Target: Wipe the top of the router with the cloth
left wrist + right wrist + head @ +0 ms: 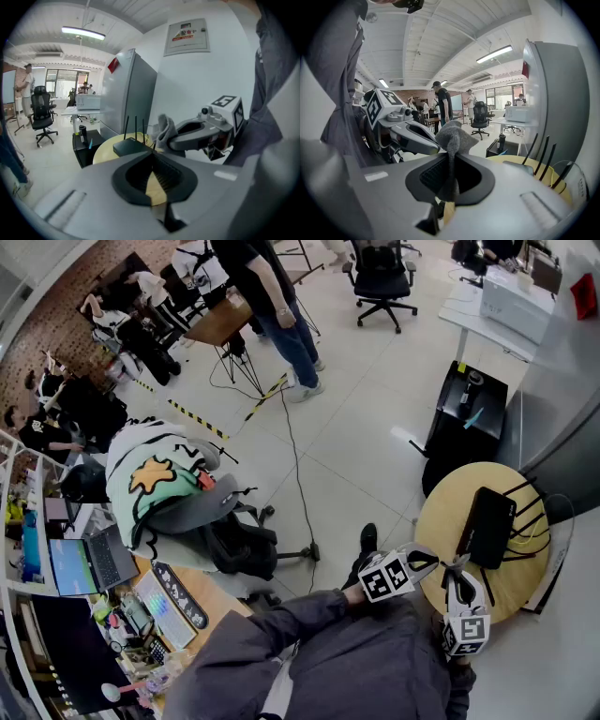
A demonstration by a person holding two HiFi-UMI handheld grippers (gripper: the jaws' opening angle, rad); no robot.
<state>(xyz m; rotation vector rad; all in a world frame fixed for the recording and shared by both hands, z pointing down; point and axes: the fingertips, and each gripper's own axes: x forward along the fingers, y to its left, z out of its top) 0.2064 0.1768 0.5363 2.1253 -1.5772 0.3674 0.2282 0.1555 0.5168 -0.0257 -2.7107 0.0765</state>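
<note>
router (489, 526): flat on the table (441, 512), ahead of the left fingers, long axis crosswise to them, antennas upright on the far side.
cloth (454, 136): bunched, clamped in the right gripper (457, 573), short of the router.
left gripper (427, 561): jaws closed, empty, beside the cloth.
around: cables (539, 531) past the router.

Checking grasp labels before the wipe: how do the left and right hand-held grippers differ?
The right hand-held gripper pinches the grey cloth; the left hand-held gripper holds nothing. In the head view the right one points ahead toward the router, while the left one lies crosswise, aimed at the cloth. Shared: both have their jaws together, and both are at the round table's near edge, short of the router.
</note>
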